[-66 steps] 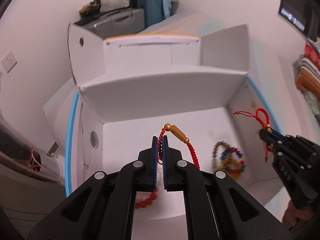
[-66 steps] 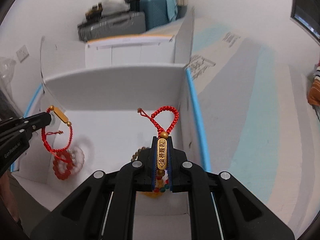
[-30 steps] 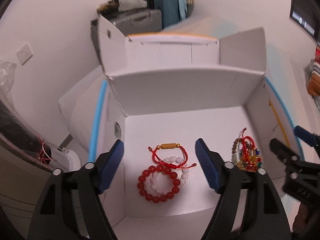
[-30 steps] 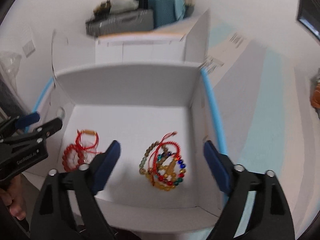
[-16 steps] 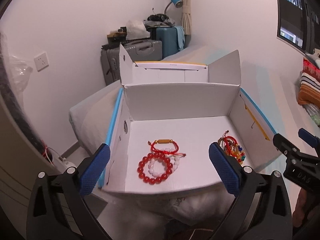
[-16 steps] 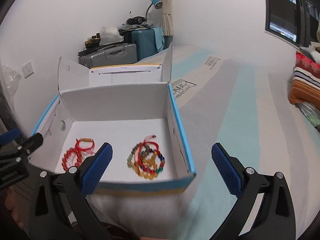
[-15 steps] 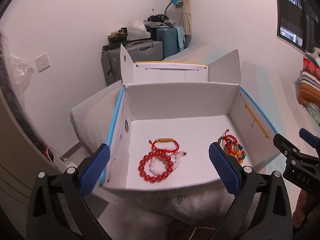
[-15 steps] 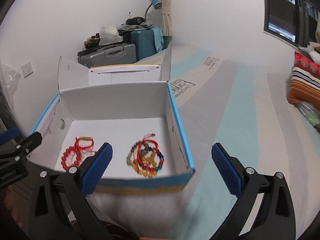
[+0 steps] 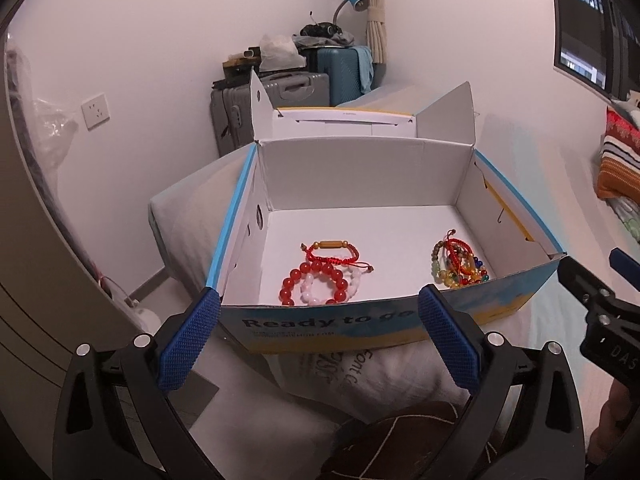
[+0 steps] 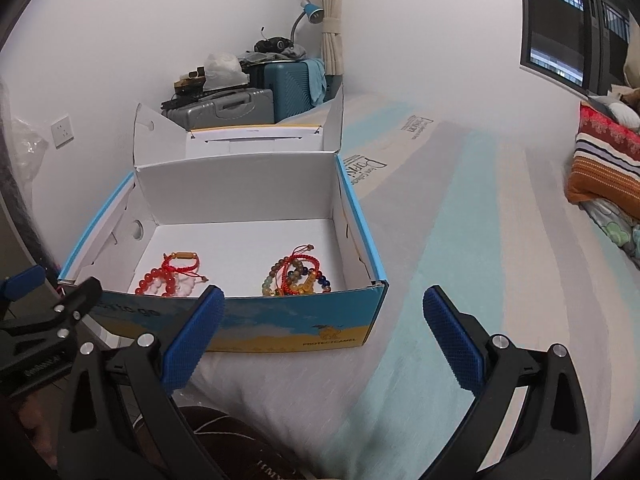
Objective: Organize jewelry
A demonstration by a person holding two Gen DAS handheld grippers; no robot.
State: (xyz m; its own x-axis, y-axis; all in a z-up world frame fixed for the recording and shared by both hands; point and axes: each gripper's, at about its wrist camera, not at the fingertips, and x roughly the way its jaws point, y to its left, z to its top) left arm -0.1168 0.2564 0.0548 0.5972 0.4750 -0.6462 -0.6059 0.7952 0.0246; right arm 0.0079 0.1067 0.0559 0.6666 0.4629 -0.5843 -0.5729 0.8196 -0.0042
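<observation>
An open white cardboard box with blue outer walls (image 9: 360,324) (image 10: 280,328) stands on the bed. On its floor at the left lie a red cord bracelet with a gold tube (image 9: 332,250) (image 10: 182,262) and red and white bead bracelets (image 9: 316,286) (image 10: 160,286). At the right lies a heap of mixed bead bracelets (image 9: 458,266) (image 10: 296,278). My left gripper (image 9: 320,340) is open and empty, in front of the box. My right gripper (image 10: 320,344) is open and empty, in front of the box's right corner.
The bed has a striped blue and grey sheet (image 10: 460,240). Suitcases (image 9: 280,92) stand against the far wall. A folded striped blanket (image 10: 604,168) lies at the right. A dark brown object (image 9: 400,440) is just below the grippers.
Both grippers let go of their red cord bracelets into the box, opened wide, and drew back and up out of the box to its front side.
</observation>
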